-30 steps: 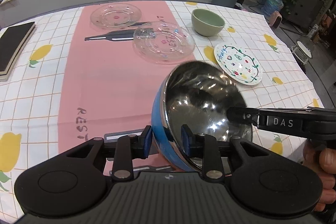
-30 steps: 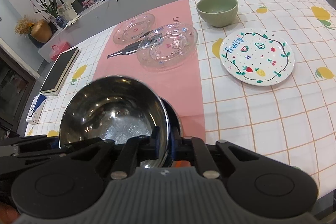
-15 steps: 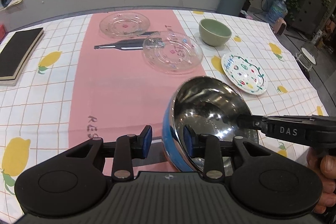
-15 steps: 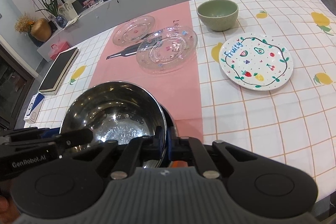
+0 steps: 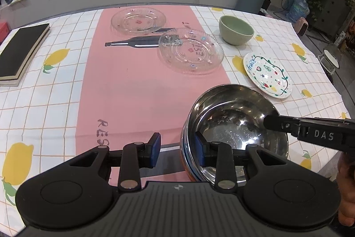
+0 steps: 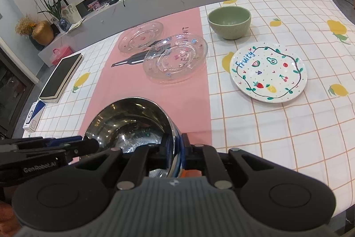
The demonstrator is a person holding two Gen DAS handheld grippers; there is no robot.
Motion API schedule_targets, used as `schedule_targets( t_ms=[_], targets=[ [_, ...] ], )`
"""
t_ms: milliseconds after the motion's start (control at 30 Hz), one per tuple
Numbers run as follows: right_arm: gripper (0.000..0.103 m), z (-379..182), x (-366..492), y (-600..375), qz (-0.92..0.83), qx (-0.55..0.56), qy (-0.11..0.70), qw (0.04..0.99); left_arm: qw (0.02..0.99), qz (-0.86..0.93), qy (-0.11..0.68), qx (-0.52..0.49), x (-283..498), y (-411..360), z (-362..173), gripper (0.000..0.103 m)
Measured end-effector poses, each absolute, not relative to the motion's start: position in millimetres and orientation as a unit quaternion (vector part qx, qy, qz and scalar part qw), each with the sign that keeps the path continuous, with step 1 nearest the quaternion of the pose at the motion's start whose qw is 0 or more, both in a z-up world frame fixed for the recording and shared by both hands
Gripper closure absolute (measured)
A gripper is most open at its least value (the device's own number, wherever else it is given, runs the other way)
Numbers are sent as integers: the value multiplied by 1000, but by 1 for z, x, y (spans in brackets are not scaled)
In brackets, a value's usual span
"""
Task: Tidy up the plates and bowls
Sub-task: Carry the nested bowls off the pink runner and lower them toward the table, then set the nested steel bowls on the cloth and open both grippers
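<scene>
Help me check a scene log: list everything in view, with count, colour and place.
steel bowl: one, shiny inside, blue outside, near edge, between both grippers
glass plates: two, clear with small coloured dots, on the pink runner; the second lies farther back
green bowl: one, pale green, far right, upright
Fruity plate: one, white with fruit drawings, right of the runner
notebook: one, black, far left edge
pink runner: one, down the table's middle
tablecloth: one, white checks with lemons
left gripper: black, fingers open astride the bowl's rim
right gripper: black, fingers on the opposite rim, easing open
</scene>
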State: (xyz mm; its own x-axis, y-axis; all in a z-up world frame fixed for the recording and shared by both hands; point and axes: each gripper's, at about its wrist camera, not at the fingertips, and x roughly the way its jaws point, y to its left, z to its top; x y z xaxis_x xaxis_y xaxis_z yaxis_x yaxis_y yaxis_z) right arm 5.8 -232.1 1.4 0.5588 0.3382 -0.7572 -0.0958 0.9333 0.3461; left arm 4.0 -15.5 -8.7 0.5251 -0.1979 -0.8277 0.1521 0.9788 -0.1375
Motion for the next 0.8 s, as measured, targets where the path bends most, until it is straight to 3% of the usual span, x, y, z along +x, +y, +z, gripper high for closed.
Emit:
schedule_targets(
  t_ms=[367, 567, 800],
  targets=[
    [92, -3, 9, -234, 116, 147, 460, 868, 865, -121, 486, -30, 1, -19, -13, 65],
    [70, -10, 11, -234, 101, 142, 473, 863, 856, -135, 498, -33, -1, -23, -17, 65],
    [81, -23, 16, -225, 107, 151, 495, 849, 851, -136, 505, -41, 1, -24, -27, 64]
  ],
)
